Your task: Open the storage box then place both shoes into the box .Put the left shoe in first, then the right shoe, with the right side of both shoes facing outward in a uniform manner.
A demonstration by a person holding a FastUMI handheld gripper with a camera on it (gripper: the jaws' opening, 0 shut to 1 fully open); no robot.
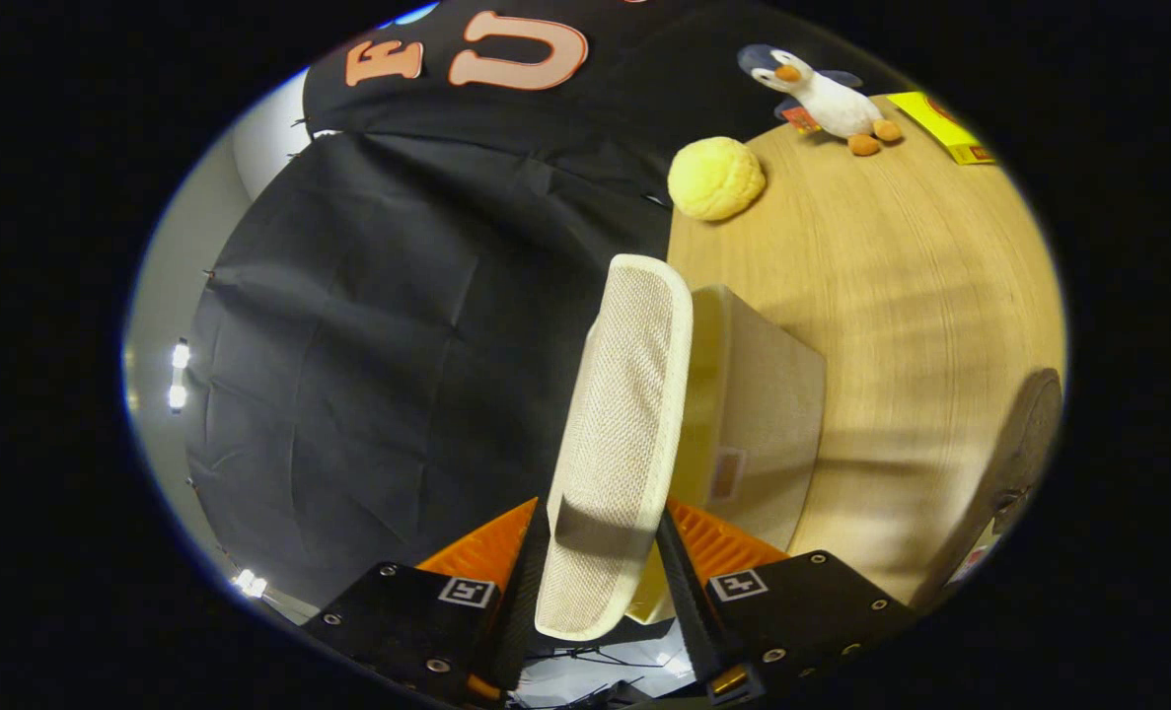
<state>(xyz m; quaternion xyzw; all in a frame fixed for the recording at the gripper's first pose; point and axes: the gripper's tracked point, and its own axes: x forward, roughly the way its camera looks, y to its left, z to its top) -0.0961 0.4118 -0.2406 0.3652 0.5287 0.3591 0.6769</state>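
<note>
My gripper (pixel 600 518) is shut on the cream woven lid (pixel 624 394) of the storage box, one finger on each face of the lid near its edge. The lid is swung up from the beige fabric box (pixel 768 424), which stands on the wooden table just beyond the fingers, and a strip of the box's pale inside shows beside the lid. A dark grey rounded shape (pixel 1024 463), possibly a shoe, lies on the table past the box; I cannot tell which shoe it is.
On the wooden table (pixel 891 276), a yellow plush ball (pixel 715 177) sits at the edge near the black cloth wall. A plush penguin (pixel 827 99) and a flat yellow pack (pixel 940 126) lie further off. Bare wood stretches between them and the box.
</note>
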